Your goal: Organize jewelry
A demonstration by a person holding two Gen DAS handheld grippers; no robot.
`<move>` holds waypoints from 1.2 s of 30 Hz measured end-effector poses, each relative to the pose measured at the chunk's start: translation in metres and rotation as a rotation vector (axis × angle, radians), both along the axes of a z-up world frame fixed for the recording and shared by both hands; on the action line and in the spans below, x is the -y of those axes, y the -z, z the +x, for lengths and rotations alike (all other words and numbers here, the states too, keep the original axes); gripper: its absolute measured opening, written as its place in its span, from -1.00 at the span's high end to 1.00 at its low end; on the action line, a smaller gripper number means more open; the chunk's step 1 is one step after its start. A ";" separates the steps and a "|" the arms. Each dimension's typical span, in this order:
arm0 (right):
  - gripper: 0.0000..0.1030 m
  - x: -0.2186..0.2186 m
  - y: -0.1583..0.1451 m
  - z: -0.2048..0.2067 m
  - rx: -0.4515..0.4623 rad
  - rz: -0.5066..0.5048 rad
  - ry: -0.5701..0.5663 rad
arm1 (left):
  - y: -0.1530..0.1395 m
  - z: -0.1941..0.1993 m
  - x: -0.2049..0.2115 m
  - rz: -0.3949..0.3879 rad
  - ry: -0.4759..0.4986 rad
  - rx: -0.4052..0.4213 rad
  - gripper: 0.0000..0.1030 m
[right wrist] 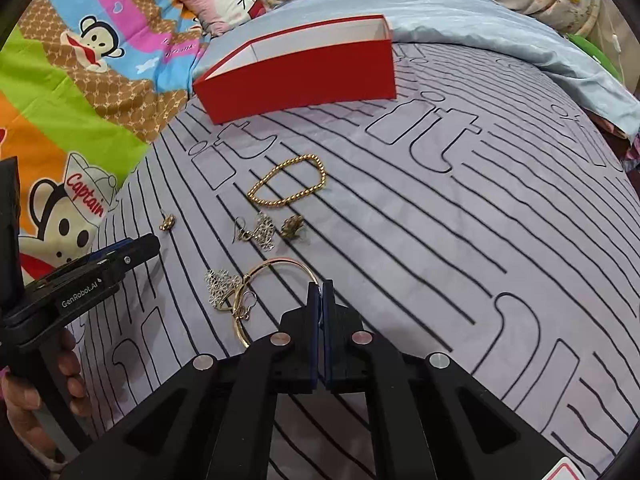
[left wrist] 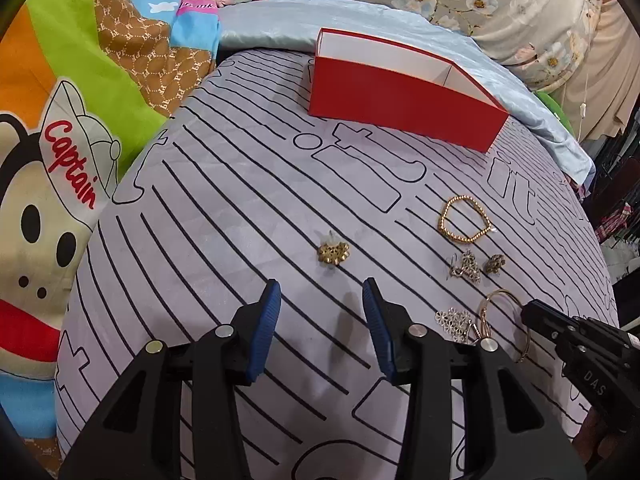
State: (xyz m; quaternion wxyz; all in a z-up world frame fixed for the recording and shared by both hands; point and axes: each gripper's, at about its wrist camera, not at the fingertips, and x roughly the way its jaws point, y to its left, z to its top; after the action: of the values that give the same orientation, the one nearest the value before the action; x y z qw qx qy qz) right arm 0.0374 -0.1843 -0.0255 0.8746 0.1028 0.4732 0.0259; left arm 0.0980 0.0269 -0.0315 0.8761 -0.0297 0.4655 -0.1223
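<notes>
My left gripper (left wrist: 320, 300) is spread wide over the striped sheet (left wrist: 224, 240), holding nothing. A small gold earring (left wrist: 333, 254) lies just beyond its fingertips, centred on the gap. Further right: beaded bracelet (right wrist: 288, 184), loose earrings, bangle (right wrist: 276, 280). My right gripper (right wrist: 321, 300) is pinched closed at the bangle's rim; whether it grips it, I cannot tell. The red box (right wrist: 296, 76) sits far, its near wall hiding its floor.

You have bright, even light with soft, short shadows under the tool tips. Both views bow strongly at dark rounded edges; the centre stays sharp, without glare.
</notes>
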 end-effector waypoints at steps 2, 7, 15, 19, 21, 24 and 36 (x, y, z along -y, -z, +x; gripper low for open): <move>0.98 0.004 -0.004 -0.001 0.009 0.002 0.013 | 0.000 0.003 0.001 -0.003 -0.001 0.001 0.21; 0.98 0.016 -0.006 -0.001 0.014 -0.003 0.047 | 0.003 0.011 0.005 0.001 0.000 0.001 0.22; 0.98 0.028 0.002 0.000 -0.005 -0.009 0.075 | 0.008 0.021 0.010 0.014 -0.001 0.020 0.28; 0.98 0.029 0.004 0.001 -0.010 -0.005 0.076 | 0.010 0.025 0.012 0.019 0.001 0.033 0.52; 0.98 0.029 0.006 0.001 -0.014 -0.006 0.076 | 0.010 0.026 0.013 0.019 0.010 0.037 0.62; 0.98 0.028 0.007 0.001 -0.019 -0.012 0.071 | 0.010 0.025 0.015 0.024 0.019 0.043 0.66; 0.96 0.024 0.009 0.005 -0.008 -0.038 0.054 | 0.005 0.019 0.016 -0.023 0.039 0.021 0.66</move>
State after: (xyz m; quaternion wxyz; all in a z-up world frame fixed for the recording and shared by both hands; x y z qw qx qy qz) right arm 0.0428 -0.2084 -0.0341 0.8749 0.0988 0.4741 -0.0070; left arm 0.1171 0.0110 -0.0366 0.8780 -0.0292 0.4552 -0.1448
